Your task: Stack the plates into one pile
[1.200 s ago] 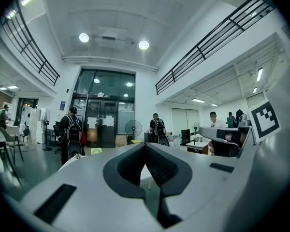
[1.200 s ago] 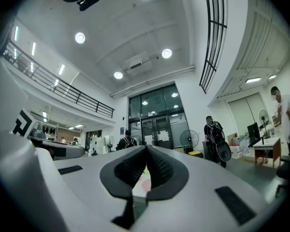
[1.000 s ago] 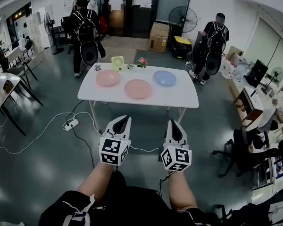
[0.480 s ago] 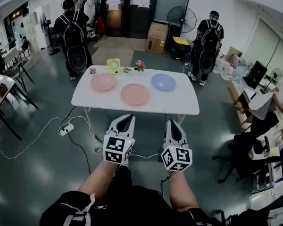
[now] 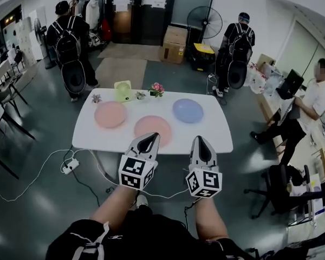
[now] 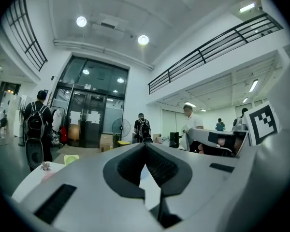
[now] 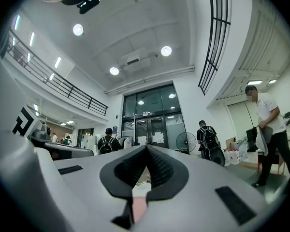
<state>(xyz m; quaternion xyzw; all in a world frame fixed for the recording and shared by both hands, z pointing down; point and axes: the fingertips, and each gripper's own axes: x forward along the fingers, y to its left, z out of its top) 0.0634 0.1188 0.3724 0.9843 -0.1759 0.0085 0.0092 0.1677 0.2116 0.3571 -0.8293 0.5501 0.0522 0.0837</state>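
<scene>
Head view: a white rectangular worktop (image 5: 216, 137) carries three round dishes lying apart in a row: pale pink plate (image 5: 110, 114) left, salmon plate (image 5: 153, 128) middle, blue plate (image 5: 187, 110) right. Nearer, left claw (image 5: 150, 137) and right claw (image 5: 198, 141) hang level, both pinched together, empty.

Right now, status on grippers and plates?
Left gripper, right gripper shut, empty, at table's near edge. Pink plate, peach plate, blue plate lie apart, unstacked. Nothing on them; green fan and flowers behind.
</scene>
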